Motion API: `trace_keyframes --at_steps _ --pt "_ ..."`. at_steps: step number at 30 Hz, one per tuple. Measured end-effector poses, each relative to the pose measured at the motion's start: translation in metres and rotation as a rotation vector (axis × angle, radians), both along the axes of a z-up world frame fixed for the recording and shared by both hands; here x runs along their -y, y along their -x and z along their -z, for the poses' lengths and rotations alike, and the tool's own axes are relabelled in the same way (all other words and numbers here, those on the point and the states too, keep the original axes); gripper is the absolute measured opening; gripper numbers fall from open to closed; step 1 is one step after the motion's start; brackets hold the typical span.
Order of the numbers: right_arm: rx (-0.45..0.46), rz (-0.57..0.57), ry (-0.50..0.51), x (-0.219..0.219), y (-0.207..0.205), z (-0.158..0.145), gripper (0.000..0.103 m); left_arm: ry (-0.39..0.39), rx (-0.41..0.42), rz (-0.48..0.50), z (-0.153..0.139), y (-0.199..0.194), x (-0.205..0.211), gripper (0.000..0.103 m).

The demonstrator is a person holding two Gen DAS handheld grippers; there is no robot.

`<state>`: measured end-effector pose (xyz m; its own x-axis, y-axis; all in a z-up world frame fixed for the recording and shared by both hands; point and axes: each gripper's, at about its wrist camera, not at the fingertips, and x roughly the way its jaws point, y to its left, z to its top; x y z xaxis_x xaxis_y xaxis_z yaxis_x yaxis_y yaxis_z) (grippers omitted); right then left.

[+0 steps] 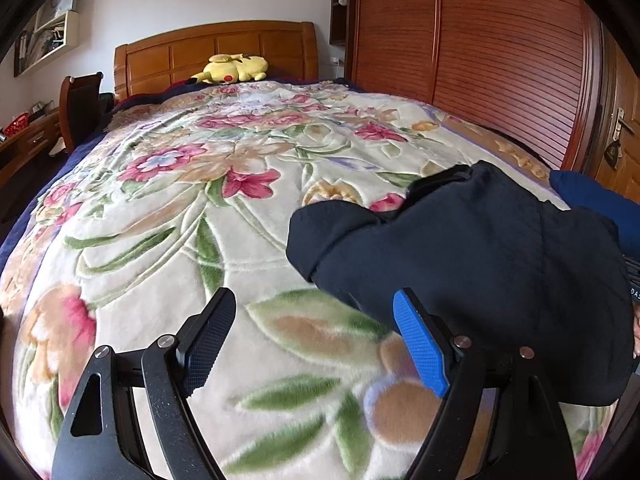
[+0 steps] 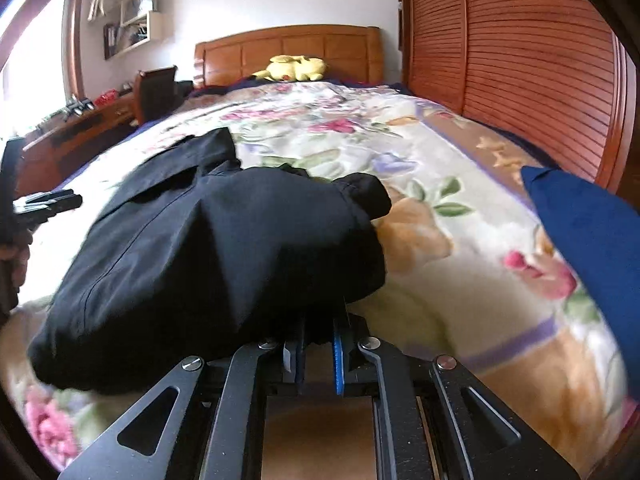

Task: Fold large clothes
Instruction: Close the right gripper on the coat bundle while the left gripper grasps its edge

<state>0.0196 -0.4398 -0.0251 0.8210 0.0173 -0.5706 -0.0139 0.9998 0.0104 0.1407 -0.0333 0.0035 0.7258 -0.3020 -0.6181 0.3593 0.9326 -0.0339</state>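
Observation:
A dark navy garment (image 1: 480, 248) lies bunched on the floral blanket (image 1: 224, 240) near the bed's front edge. My left gripper (image 1: 316, 340) is open and empty just left of the garment, its blue-padded finger close to the cloth's edge. In the right wrist view the same garment (image 2: 216, 252) fills the centre, with one part spread flat to the far left. My right gripper (image 2: 318, 356) is shut on the garment's near edge, its fingertips hidden under the cloth. The left gripper also shows at the left edge of the right wrist view (image 2: 48, 202).
A yellow plush toy (image 1: 234, 68) lies by the wooden headboard (image 1: 216, 52). A wooden slatted wardrobe (image 1: 500, 60) stands along the right. A blue cloth (image 2: 592, 240) lies at the bed's right side. A chair (image 1: 80, 108) and a desk stand left of the bed.

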Motion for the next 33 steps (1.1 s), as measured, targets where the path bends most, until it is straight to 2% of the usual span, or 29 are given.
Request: trace_keyframes --at_steps 2,10,15,19,28,30,31,33 --pt "-0.008 -0.005 0.001 0.000 -0.006 0.004 0.010 -0.029 -0.007 -0.003 0.001 -0.014 0.005 0.082" --pt "-0.013 0.001 -0.035 0.001 -0.010 0.010 0.013 -0.062 -0.043 -0.003 0.014 -0.068 0.023 0.082" --pt "-0.013 0.009 -0.047 -0.001 -0.008 0.010 0.014 -0.059 -0.049 0.012 0.023 -0.075 0.025 0.082" --pt "-0.018 0.015 -0.049 -0.004 -0.007 0.012 0.020 -0.077 -0.061 0.028 0.032 -0.076 0.030 0.082" --pt "-0.048 0.038 0.000 -0.007 -0.014 0.009 0.032 -0.025 -0.155 0.063 0.049 -0.087 0.030 0.081" --pt "-0.051 0.042 0.017 -0.009 -0.015 0.009 0.034 0.021 -0.189 0.083 0.051 -0.089 0.028 0.071" --pt "-0.052 0.046 0.023 -0.009 -0.015 0.009 0.036 0.040 -0.202 0.089 0.052 -0.089 0.027 0.069" --pt "-0.055 0.056 0.025 -0.007 -0.017 0.008 0.042 0.050 -0.205 0.104 0.052 -0.087 0.029 0.058"
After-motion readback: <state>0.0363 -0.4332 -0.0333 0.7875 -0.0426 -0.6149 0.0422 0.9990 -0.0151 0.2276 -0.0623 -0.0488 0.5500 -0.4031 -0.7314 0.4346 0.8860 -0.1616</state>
